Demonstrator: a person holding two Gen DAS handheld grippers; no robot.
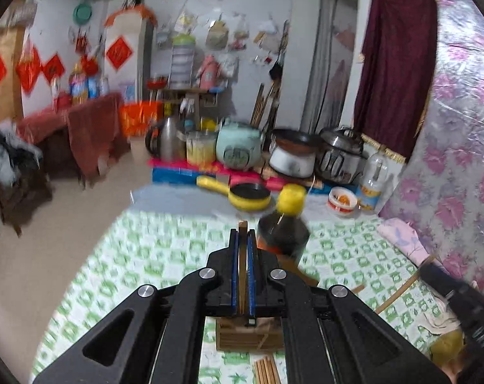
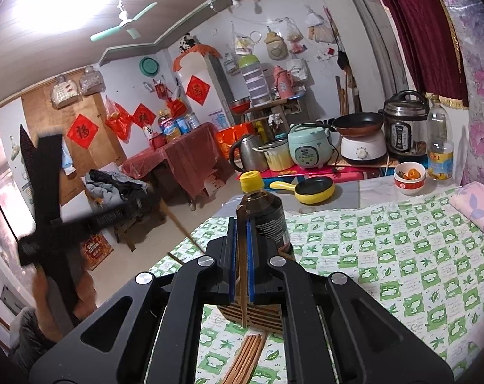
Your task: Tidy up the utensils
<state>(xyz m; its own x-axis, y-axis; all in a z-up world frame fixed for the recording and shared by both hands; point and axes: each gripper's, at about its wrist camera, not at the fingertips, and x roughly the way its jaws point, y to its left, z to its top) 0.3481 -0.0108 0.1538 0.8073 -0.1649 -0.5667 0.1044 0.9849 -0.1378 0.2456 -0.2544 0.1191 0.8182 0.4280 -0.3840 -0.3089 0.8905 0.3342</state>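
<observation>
My left gripper (image 1: 242, 235) is shut on a wooden chopstick (image 1: 242, 275), held above a slatted wooden holder (image 1: 248, 336) on the green checked cloth. Several loose chopsticks (image 1: 266, 369) lie in front of the holder. My right gripper (image 2: 241, 224) is shut on another chopstick (image 2: 242, 288), whose lower end hangs over the same holder (image 2: 258, 315). More loose chopsticks (image 2: 246, 356) lie below it. The other gripper shows blurred at the left of the right wrist view (image 2: 49, 211) and at the right edge of the left wrist view (image 1: 459, 300).
A dark sauce bottle with a yellow cap (image 1: 285, 227) stands just behind the holder; it also shows in the right wrist view (image 2: 267, 211). Farther back are a yellow pan (image 2: 312, 188), a bowl (image 2: 409, 177), an oil bottle (image 2: 438, 147) and cookers. A pink pillow (image 2: 475, 204) lies right.
</observation>
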